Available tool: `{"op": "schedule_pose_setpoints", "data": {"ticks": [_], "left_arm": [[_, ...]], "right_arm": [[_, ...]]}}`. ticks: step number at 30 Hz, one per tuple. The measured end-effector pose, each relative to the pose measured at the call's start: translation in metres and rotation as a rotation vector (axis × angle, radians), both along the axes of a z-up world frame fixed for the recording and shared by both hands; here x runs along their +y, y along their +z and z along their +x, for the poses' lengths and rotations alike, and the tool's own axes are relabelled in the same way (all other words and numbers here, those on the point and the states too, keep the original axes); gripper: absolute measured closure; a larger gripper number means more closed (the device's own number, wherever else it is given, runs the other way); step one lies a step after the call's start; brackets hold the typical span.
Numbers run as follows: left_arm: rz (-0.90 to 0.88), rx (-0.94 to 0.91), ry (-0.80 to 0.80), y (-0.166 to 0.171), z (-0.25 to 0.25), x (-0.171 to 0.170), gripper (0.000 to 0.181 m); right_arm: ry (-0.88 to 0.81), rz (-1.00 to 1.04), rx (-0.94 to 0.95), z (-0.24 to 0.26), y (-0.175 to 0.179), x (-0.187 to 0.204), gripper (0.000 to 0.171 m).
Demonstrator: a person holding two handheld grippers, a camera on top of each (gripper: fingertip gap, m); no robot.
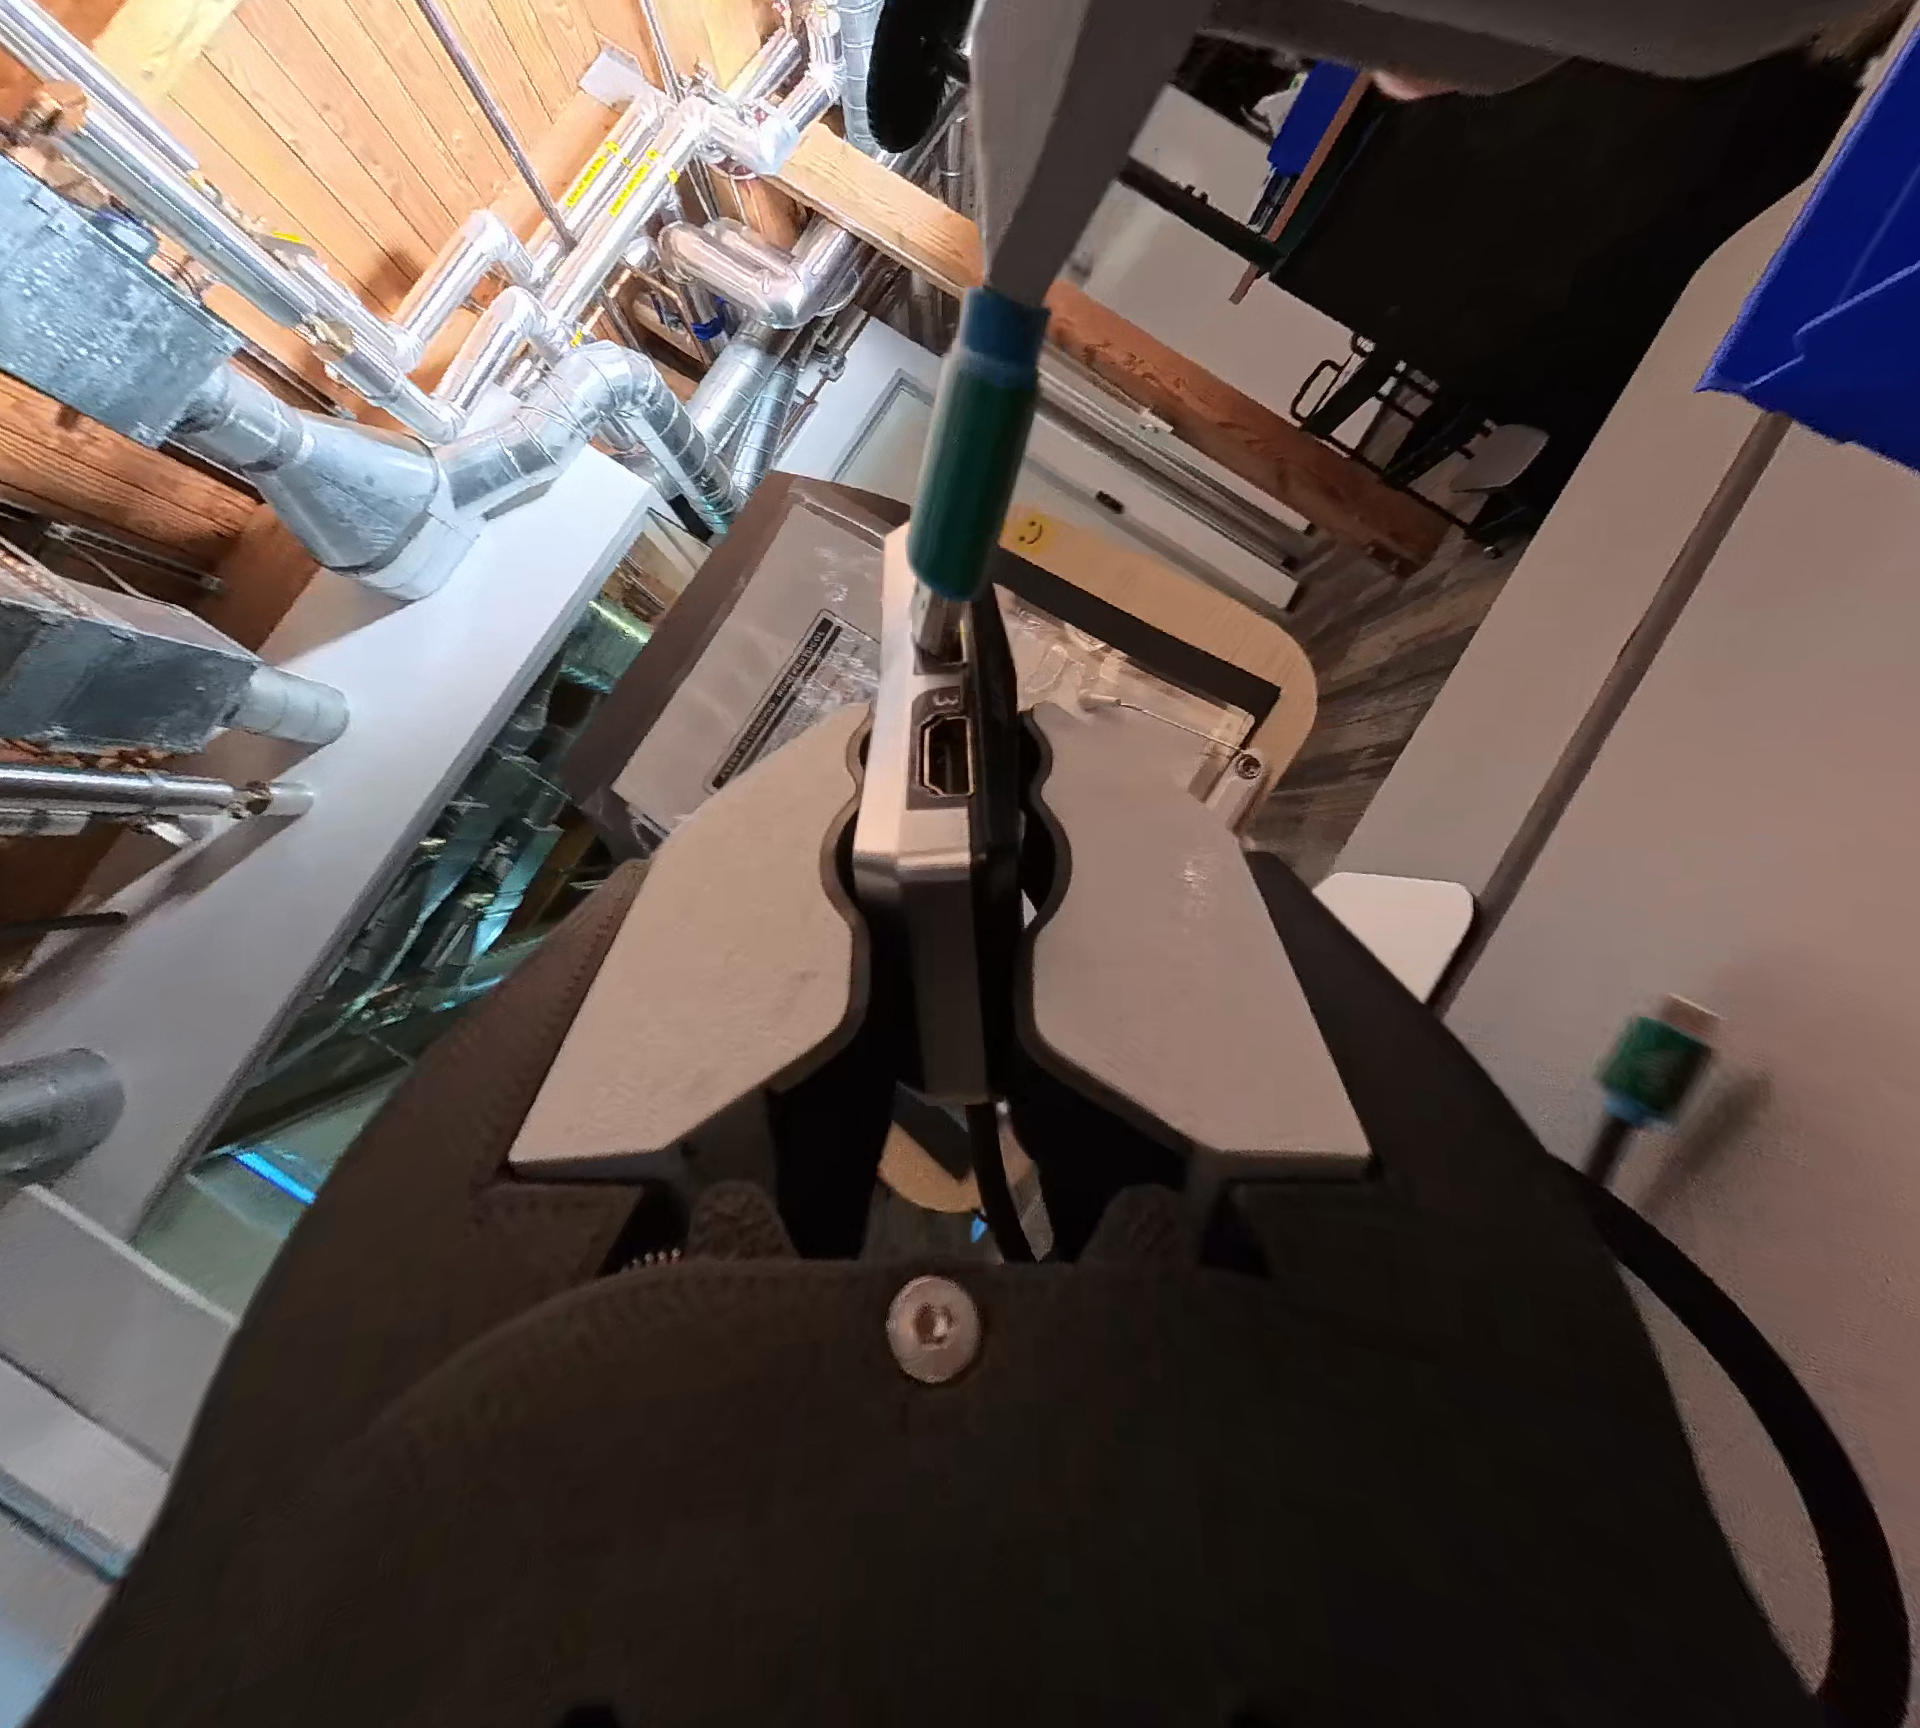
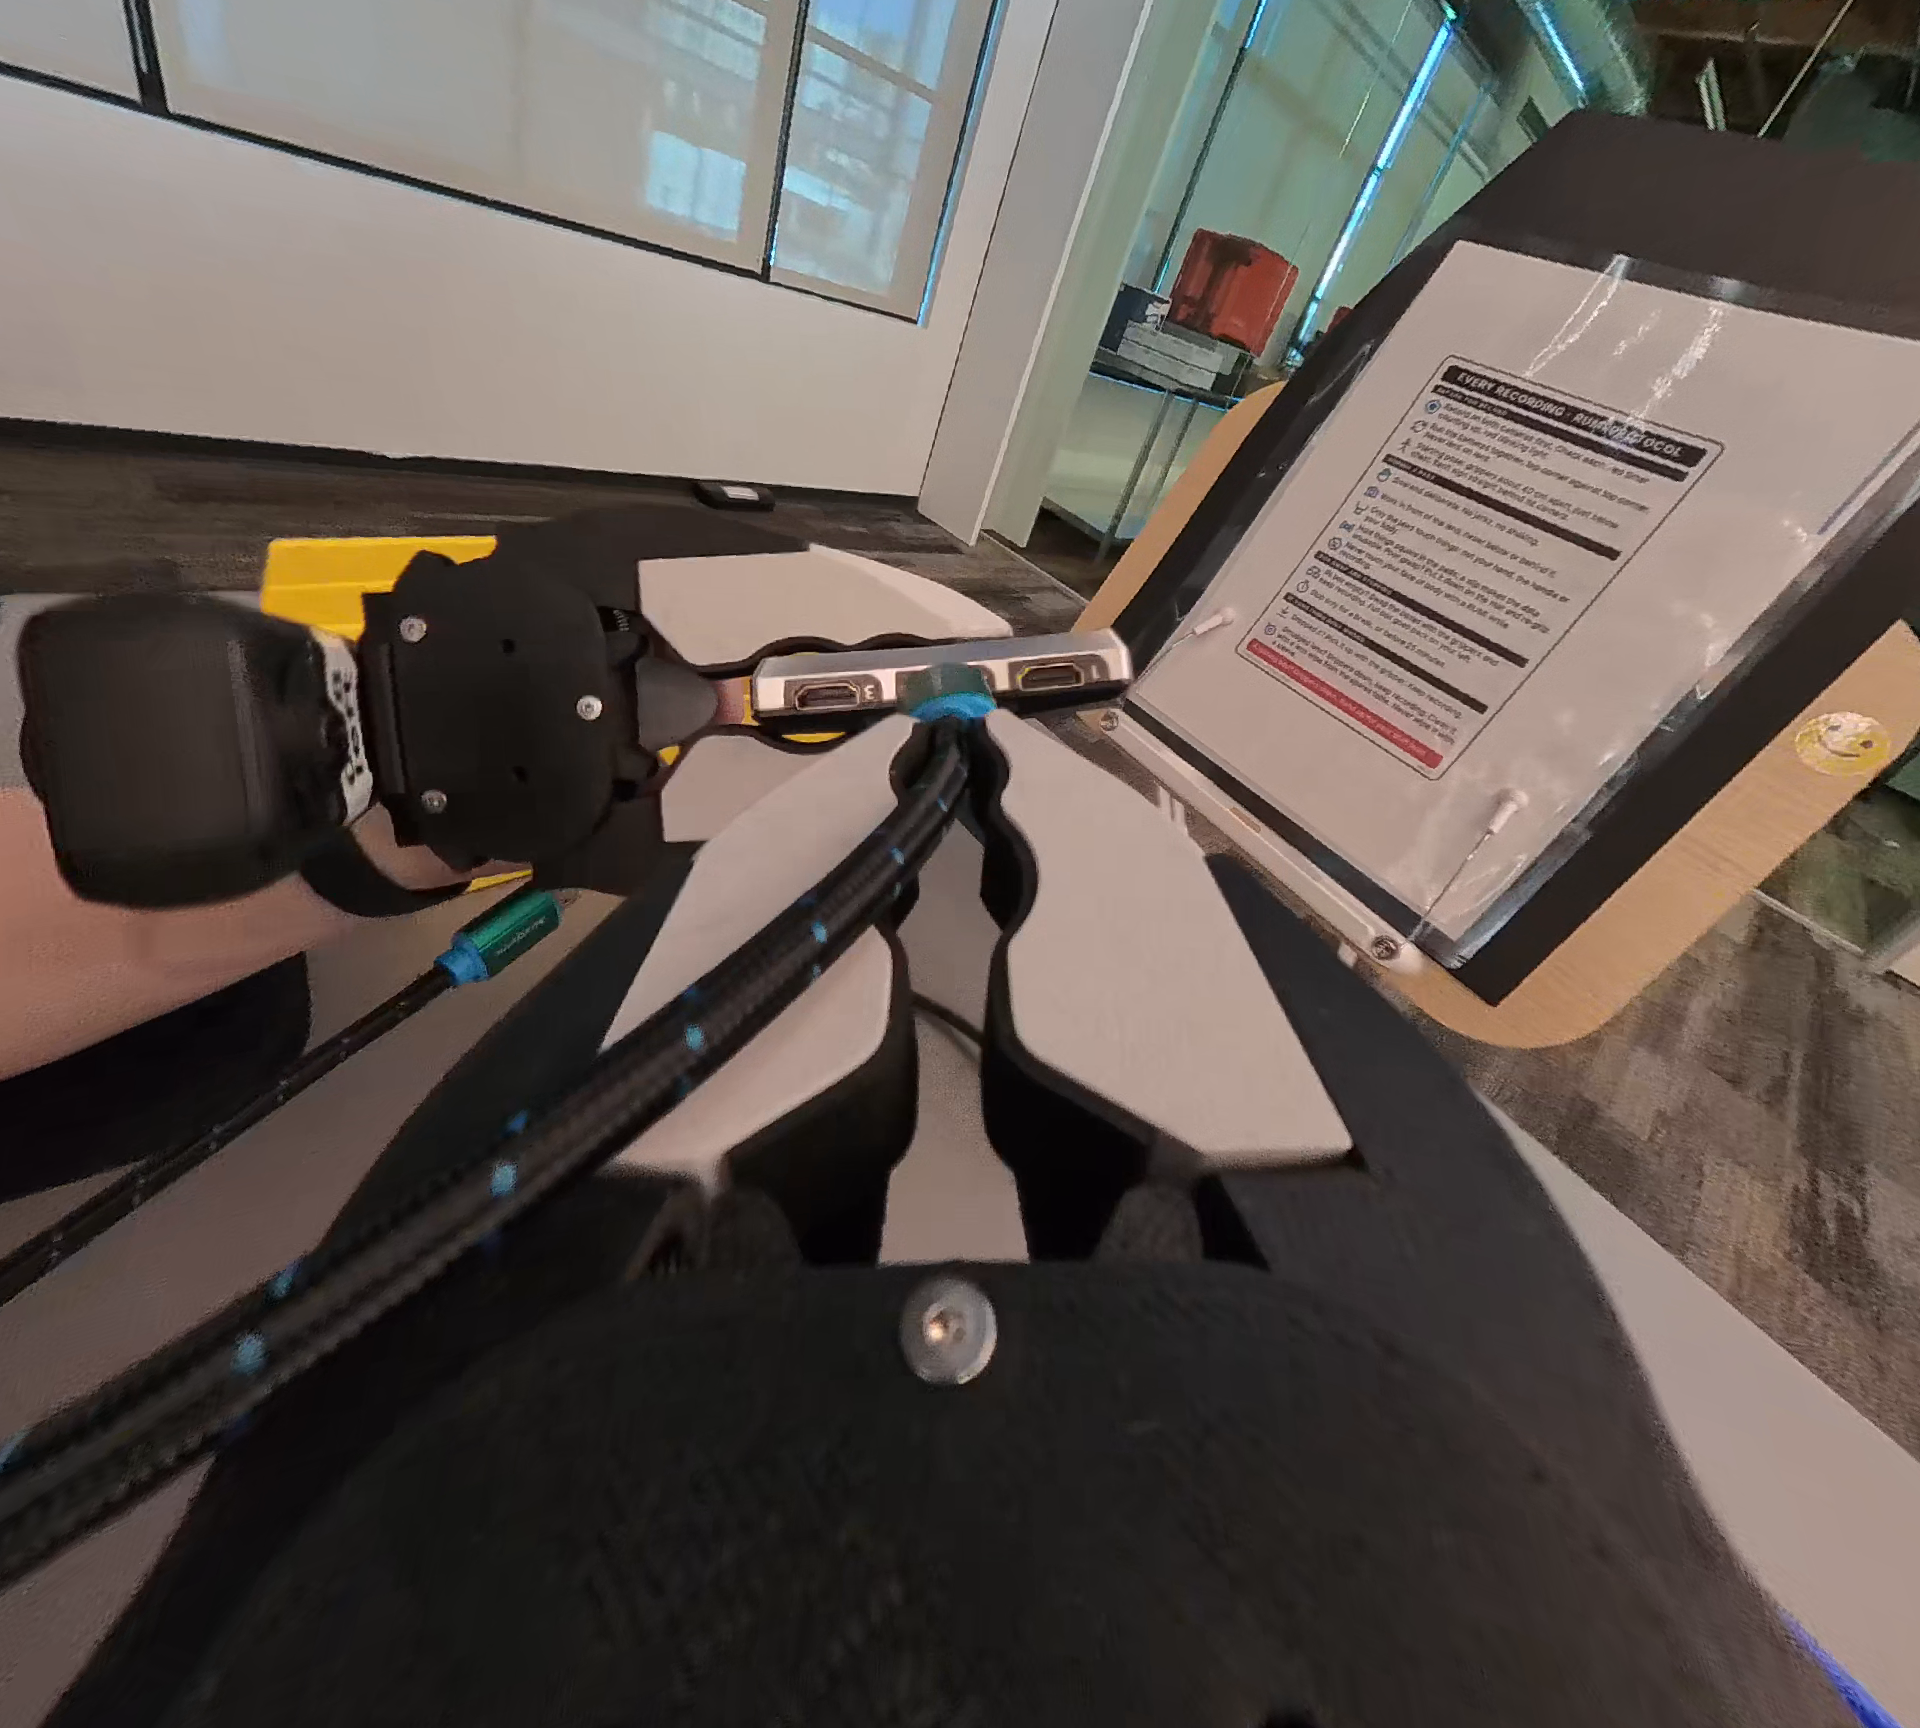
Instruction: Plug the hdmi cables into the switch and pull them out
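Note:
My left gripper [image 1: 951,743] is shut on the silver HDMI switch [image 1: 914,857] and holds it edge-on in the air. An empty port [image 1: 943,759] faces the camera. A green HDMI plug [image 1: 961,473] with a blue collar sits in the middle port, with some of its metal tip showing. My right gripper [image 2: 956,759] is shut on that plug [image 2: 940,691] at its collar, and the braided black cable [image 2: 623,1055] runs back between its fingers. The switch [image 2: 1070,655] also shows in the right wrist view, with the left gripper [image 2: 717,696] clamping its left end. A second green plug [image 2: 504,930] lies loose on the table.
A black board with a printed sheet under clear plastic [image 2: 1455,587] stands just right of the switch on a wooden table edge. A yellow bin [image 2: 343,572] sits behind the left gripper. A blue bin [image 1: 1849,276] is at the right. A person's forearm [image 2: 104,961] is at the left. The tips of one gripper are about 7 cm away from the tips of the other.

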State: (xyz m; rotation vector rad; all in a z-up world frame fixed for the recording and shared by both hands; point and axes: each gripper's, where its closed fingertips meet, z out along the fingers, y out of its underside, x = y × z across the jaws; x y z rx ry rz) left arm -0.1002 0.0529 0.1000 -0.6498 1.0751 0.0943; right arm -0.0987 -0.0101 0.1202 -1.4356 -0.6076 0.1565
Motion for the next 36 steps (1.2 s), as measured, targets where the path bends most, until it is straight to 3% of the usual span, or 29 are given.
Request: {"op": "schedule_pose_setpoints", "data": {"ticks": [14, 36], "left_arm": [[0.201, 0.041, 0.213, 0.005, -0.005, 0.002, 0.16], [0.137, 0.102, 0.206, -0.003, 0.0, -0.008, 0.161]], "right_arm": [[0.02, -0.029, 0.097, 0.001, -0.003, 0.004, 0.164], [0.1, -0.083, 0.114, 0.004, -0.006, 0.0, 0.164]]}}
